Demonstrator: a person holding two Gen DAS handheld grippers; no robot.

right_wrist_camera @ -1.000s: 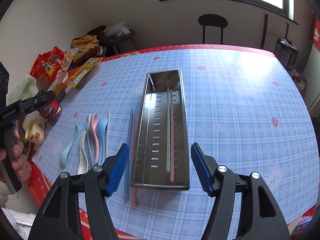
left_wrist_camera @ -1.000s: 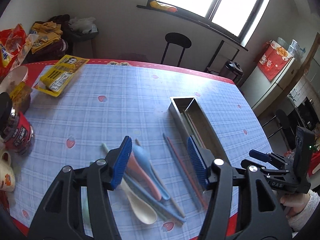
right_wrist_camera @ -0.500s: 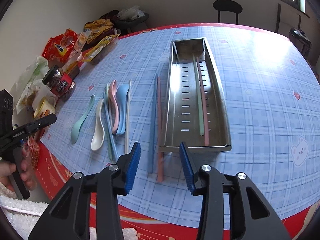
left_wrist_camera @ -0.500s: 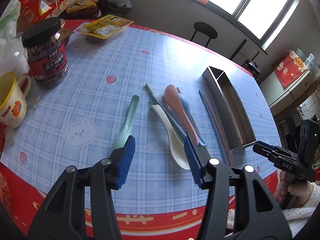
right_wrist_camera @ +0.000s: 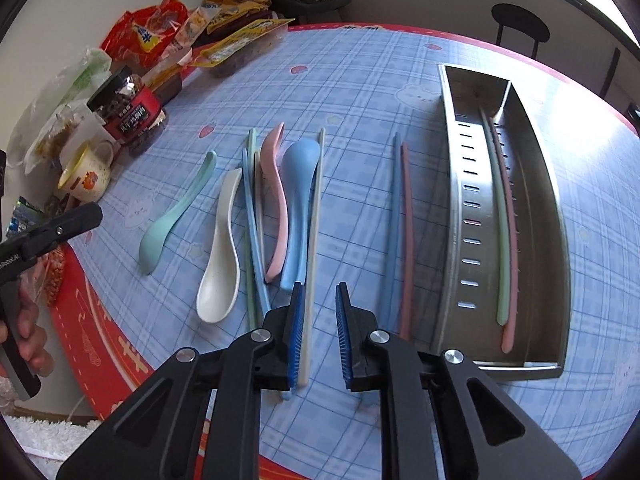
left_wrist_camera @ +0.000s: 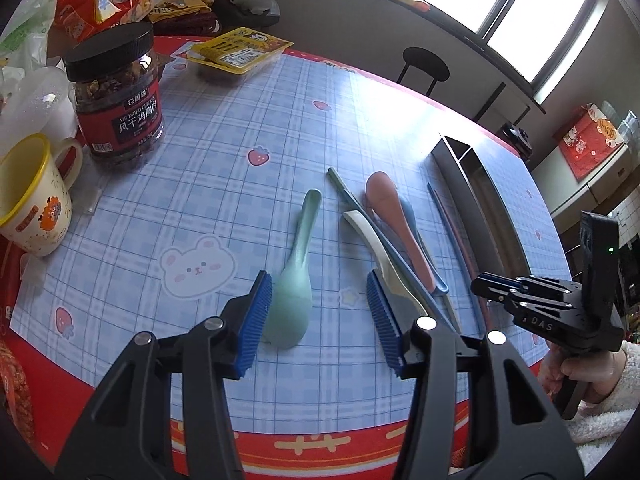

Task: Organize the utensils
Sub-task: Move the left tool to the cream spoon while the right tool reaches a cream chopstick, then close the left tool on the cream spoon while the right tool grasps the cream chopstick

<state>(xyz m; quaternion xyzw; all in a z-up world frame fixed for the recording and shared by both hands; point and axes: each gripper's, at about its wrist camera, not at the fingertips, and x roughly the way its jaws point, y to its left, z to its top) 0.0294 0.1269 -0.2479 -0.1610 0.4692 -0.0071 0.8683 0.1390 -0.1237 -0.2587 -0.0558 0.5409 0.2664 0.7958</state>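
The metal tray (right_wrist_camera: 552, 216) is lying at the right of the table (right_wrist_camera: 360, 80), holding two chopsticks (right_wrist_camera: 505, 220). Left of it, spoons (right_wrist_camera: 298, 208) and loose chopsticks are lying. Your left gripper (left_wrist_camera: 320, 320) is spreading its fingers around the green spoon (left_wrist_camera: 294, 280). Your right gripper (right_wrist_camera: 320, 336) is keeping a narrow gap, with a white chopstick (right_wrist_camera: 314, 240) beside its left finger.
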